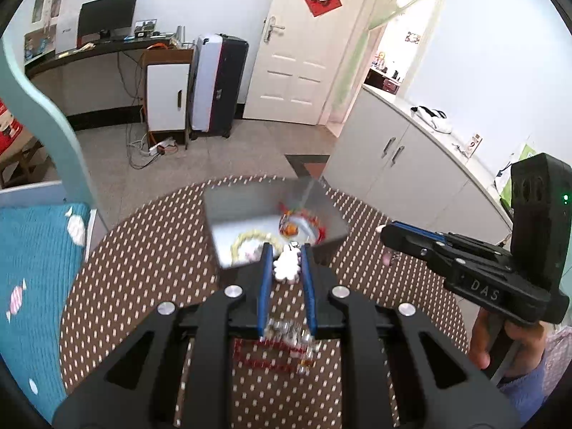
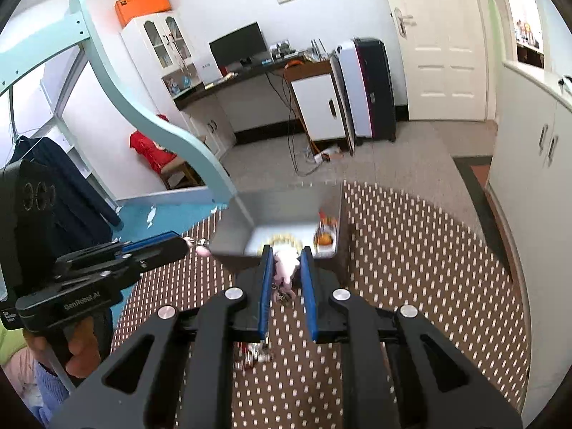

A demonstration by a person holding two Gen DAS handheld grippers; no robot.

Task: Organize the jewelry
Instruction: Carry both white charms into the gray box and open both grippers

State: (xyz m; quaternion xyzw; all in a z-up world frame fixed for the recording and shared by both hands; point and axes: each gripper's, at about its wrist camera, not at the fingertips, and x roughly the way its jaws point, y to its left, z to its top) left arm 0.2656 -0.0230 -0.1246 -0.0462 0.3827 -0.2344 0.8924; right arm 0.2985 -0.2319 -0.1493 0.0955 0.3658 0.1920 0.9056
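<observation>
An open grey box (image 1: pixel 250 203) stands on the round table with the brown dotted cloth (image 1: pixel 143 268). In it lie a cream bead bracelet (image 1: pixel 250 237) and a red and orange piece (image 1: pixel 291 227). My left gripper (image 1: pixel 286 248) hangs over the box's near edge, shut on a pale flower-shaped charm (image 1: pixel 286 268). My right gripper (image 2: pixel 286 250) is shut on a pink charm (image 2: pixel 286 264) with a metal clasp hanging under it. Each gripper shows in the other's view: the right gripper (image 1: pixel 382 230) and the left gripper (image 2: pixel 186 242). A blurred clear and red bead bracelet (image 1: pixel 289 339) lies on the cloth below.
A bed with a blue cover (image 1: pixel 35 250) borders the table on the left, white cabinets (image 1: pixel 393 150) on the right. A person's hands (image 1: pixel 500 339) hold the grips. Beyond the table are tiled floor, a desk, a suitcase and a door.
</observation>
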